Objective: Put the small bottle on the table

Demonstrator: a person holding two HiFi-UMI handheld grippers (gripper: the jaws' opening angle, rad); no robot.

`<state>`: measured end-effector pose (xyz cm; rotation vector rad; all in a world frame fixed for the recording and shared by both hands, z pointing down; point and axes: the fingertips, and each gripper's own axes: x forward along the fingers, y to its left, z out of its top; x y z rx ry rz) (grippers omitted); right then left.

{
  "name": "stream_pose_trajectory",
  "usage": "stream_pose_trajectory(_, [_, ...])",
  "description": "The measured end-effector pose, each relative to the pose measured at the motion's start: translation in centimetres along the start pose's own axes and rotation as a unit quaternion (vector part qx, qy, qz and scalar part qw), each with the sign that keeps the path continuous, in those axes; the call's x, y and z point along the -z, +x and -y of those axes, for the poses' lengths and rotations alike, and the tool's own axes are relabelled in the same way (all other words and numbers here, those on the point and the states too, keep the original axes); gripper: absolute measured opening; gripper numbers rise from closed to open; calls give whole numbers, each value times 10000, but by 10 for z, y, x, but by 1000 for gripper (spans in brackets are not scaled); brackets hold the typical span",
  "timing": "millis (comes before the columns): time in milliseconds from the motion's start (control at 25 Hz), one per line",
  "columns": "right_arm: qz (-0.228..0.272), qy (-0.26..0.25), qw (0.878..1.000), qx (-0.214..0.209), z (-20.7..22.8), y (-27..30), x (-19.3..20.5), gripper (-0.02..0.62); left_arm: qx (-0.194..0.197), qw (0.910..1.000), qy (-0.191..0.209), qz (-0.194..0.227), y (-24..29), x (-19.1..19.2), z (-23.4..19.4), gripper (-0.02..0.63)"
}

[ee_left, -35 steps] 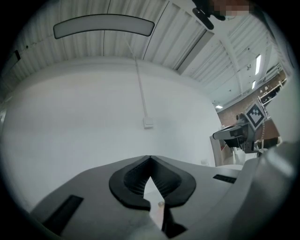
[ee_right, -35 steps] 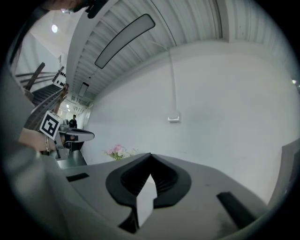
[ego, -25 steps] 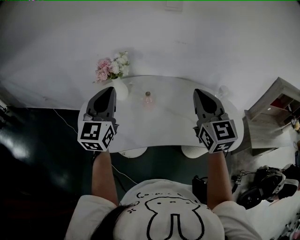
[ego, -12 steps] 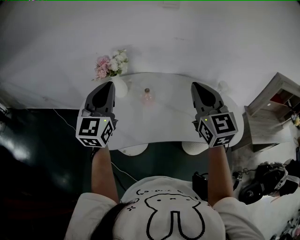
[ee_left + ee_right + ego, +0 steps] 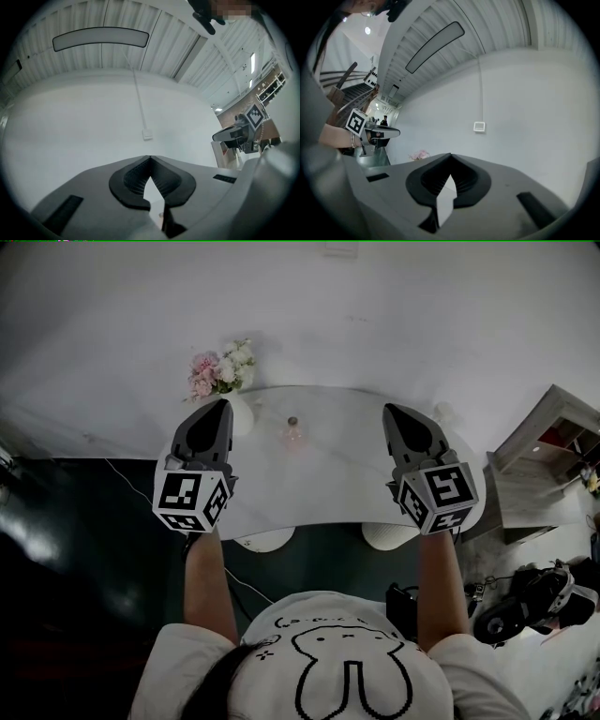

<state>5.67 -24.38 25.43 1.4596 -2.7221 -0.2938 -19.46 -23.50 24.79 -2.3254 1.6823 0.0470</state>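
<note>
Nearest the person, both arms reach forward over the near edge of the table (image 5: 328,479). The left gripper (image 5: 221,407) and the right gripper (image 5: 390,412) are held level, side by side and well apart. Each one's jaws are closed tip to tip with nothing between them; the gripper views show only bare wall beyond the meeting pads. Neither is holding anything.

Beyond the jaws and between the two grippers, the small bottle (image 5: 293,432) already stands upright on the table, its long axis vertical and its neck up. It lies ahead and to the right of the left jaws, and ahead and to the left of the right jaws. It looks a little nearer to the left ones. As I read it, either hand would have to open its jaws first. It would then swing inward and come at the bottle from the side, across its body.

Just beside the left jaws' tip, on the far left of the table, is a white vase (image 5: 242,418) with pink and white flowers (image 5: 223,371). It crowds a left-hand approach, while the table between the right jaws and the bottle is bare. Farther back there is only the plain wall (image 5: 394,315). A shelf unit (image 5: 553,442) stands off to the far right, clear of both paths.
</note>
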Motion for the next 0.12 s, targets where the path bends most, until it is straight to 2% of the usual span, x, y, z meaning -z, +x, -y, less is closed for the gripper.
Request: stream_pose_trajectory(120, [-8, -21, 10000, -13, -1, -1, 1, -6, 10, 10000, 1, 7, -1, 1, 2, 3])
